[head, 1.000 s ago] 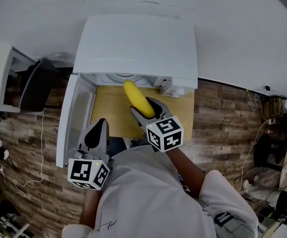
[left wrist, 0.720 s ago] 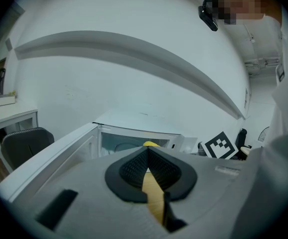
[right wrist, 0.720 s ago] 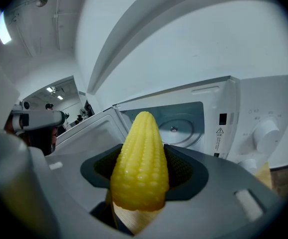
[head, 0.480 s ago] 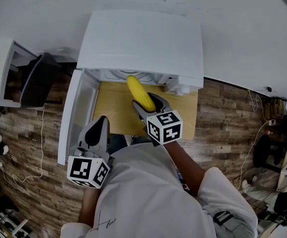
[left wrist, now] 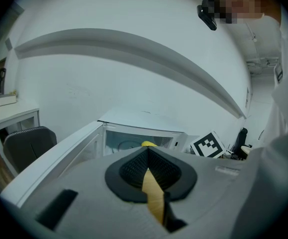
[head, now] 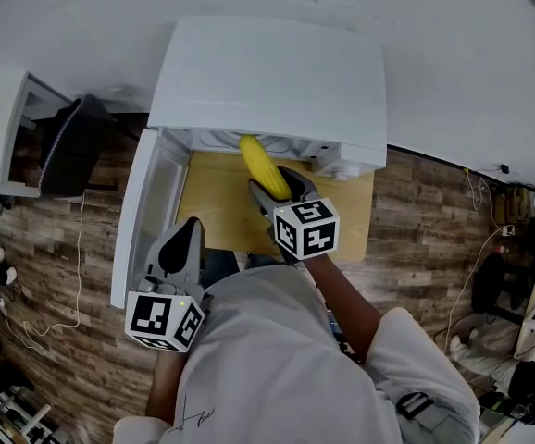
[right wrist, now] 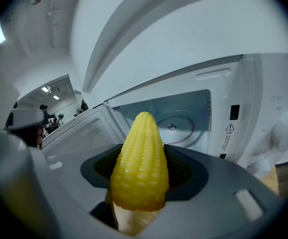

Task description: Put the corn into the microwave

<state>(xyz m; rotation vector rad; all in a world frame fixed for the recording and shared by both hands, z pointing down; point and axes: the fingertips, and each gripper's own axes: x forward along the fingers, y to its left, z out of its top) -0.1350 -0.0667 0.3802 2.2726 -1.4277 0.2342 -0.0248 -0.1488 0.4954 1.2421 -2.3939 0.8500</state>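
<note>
The right gripper grips the corn at the microwave mouth — next, 1 push inside, then release — the left gripper is clenched, empty.

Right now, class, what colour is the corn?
Yellow; the corn shows best in the right gripper view.

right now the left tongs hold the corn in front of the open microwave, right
No, the right tongs hold the corn in front of the open microwave, as the right gripper view shows; the left tongs are shut and empty.
</note>
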